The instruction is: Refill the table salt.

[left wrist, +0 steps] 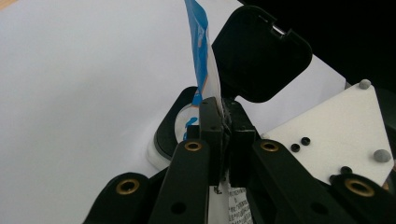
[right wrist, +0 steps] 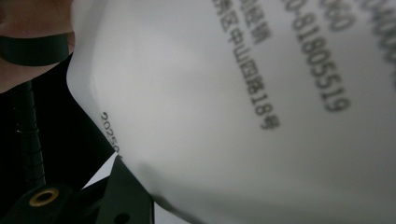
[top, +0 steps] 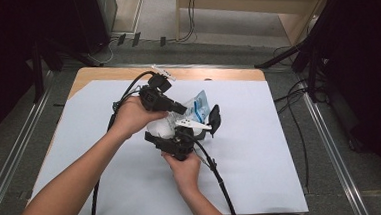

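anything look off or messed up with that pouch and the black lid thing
Nothing looks spilled or torn. The white-and-blue pouch is held off the table, crumpled between the two grippers: the left gripper is shut on its thin edge, and the right gripper has the pouch pressed close against it. The black hinged lid stands open beside the pouch.

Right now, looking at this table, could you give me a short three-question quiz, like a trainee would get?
1. True or false: the left hand-held gripper is shut on the white and blue pouch.
2. What covers the wooden table? A) white sheet B) green cloth C) newspaper
3. What black thing stands open beside the pouch in the left gripper view?

Key:
1. True; its jaws pinch the pouch's edge.
2. A, the white sheet.
3. A round black container with a hinged lid.
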`<state>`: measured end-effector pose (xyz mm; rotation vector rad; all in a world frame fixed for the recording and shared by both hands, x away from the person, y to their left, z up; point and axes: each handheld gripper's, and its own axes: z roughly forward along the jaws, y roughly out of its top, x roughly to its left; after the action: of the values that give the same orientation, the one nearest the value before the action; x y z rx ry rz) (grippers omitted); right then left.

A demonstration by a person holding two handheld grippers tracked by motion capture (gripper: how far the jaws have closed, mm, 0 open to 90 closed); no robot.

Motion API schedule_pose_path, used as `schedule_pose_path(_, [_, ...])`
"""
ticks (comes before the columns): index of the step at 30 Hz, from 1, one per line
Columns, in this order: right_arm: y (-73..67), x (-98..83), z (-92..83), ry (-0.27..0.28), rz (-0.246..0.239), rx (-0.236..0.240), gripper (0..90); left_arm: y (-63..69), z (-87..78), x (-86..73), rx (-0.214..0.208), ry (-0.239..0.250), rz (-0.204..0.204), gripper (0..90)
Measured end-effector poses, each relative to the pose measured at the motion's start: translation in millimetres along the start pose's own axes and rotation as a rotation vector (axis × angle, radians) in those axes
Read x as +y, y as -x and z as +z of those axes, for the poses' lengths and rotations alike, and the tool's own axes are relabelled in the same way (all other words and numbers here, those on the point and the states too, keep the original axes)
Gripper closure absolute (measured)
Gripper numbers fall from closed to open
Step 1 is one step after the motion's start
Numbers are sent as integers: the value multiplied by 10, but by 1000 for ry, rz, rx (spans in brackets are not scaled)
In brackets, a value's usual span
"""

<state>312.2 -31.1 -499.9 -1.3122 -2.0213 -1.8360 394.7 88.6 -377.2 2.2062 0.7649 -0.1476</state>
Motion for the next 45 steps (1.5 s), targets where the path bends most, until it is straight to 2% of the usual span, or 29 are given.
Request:
schedule_pose_path(13, [7,-7,2,-20,-31,-20,550,16,36,1,5,-14,1,897])
schedule_pose_path(37, [3,-22,18,-26,-58,-44,528,25,64,9,14,-24,-6,900])
schedule_pose_path(41, [7,-24,18,-29,-59,-44,541,27,69,10,13,-23,-5,900])
schedule_pose_path(45, [5,-16,11,-26,-35,-37,556,27,58,11,15,-19,-6,899])
